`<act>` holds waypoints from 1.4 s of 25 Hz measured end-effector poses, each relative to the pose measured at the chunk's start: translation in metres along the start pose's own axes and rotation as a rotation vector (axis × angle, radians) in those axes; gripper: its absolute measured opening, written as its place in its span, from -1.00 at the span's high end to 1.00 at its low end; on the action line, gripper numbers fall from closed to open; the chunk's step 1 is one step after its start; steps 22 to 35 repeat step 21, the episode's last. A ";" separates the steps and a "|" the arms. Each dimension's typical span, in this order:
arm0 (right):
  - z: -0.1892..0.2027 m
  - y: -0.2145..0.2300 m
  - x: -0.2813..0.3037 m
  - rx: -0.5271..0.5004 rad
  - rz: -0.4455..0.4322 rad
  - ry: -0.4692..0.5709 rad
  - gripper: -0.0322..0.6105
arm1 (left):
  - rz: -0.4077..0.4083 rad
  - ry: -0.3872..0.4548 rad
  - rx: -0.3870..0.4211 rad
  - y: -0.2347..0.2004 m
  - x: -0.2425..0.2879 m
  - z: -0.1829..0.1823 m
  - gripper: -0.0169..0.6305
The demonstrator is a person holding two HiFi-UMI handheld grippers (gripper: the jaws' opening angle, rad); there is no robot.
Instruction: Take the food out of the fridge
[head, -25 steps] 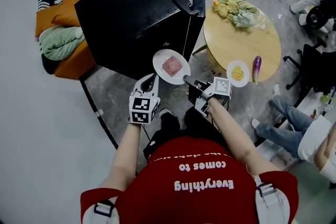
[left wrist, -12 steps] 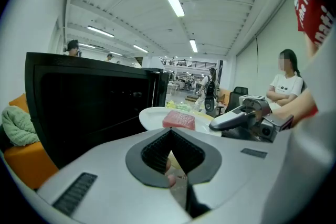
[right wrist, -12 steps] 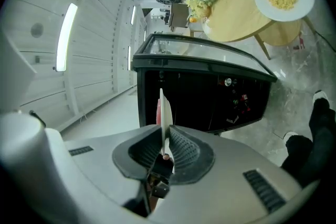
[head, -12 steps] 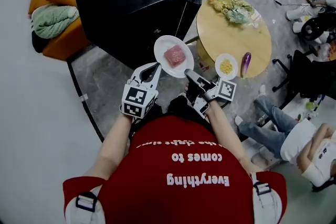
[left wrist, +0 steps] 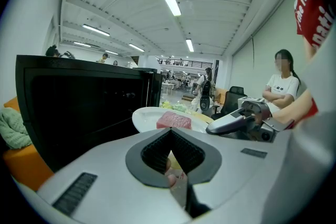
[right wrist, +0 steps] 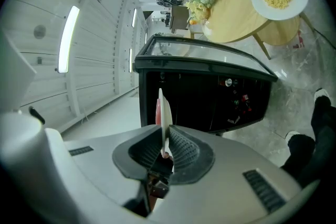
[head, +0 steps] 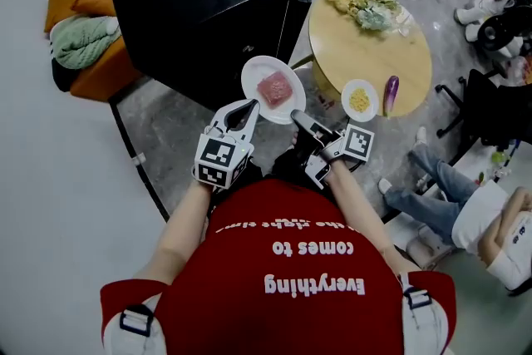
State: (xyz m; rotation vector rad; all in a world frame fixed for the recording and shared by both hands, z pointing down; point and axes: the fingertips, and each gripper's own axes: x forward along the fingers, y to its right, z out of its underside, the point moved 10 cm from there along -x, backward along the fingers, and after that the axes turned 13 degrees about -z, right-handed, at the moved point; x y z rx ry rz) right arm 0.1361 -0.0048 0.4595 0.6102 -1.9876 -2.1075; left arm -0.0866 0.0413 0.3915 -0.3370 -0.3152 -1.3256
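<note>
**Plate of meat held in the air in front of the fridge**

The round white plate (head: 253,76) with a pink square slab of raw meat (head: 273,87) on it hangs above the grey floor, just in front of the black box-shaped fridge (head: 191,4) and clear of it.

The right gripper (head: 296,117) is rolled onto its side. In the right gripper view its ribbed black pads (right wrist: 181,148) pinch the plate's rim (right wrist: 164,113), which shows edge-on between them.

The left gripper (head: 248,106) points at the plate's near-left rim. In the left gripper view its jaws are pressed together at the tips with nothing between them, and the plate (left wrist: 144,117) and the meat (left wrist: 174,120) lie just beyond them. Whether the tips touch the plate's underside I cannot tell.

To the right stands a round light-wood table (head: 366,54). It carries a small white plate of yellow food (head: 359,100), a purple aubergine (head: 391,94) just beside that plate, and a bunch of yellow and pale-green flowers (head: 364,0) at its far edge.
</note>
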 end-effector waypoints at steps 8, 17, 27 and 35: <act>0.000 0.002 -0.001 0.007 0.002 0.001 0.77 | -0.002 0.004 -0.004 0.000 0.003 0.000 0.93; -0.001 0.008 -0.005 -0.008 0.017 0.004 0.78 | 0.014 -0.011 -0.003 0.001 0.010 0.005 0.93; -0.003 0.011 -0.006 -0.011 0.019 0.004 0.78 | 0.017 -0.014 -0.013 0.002 0.014 0.007 0.93; -0.003 0.011 -0.006 -0.011 0.019 0.004 0.78 | 0.017 -0.014 -0.013 0.002 0.014 0.007 0.93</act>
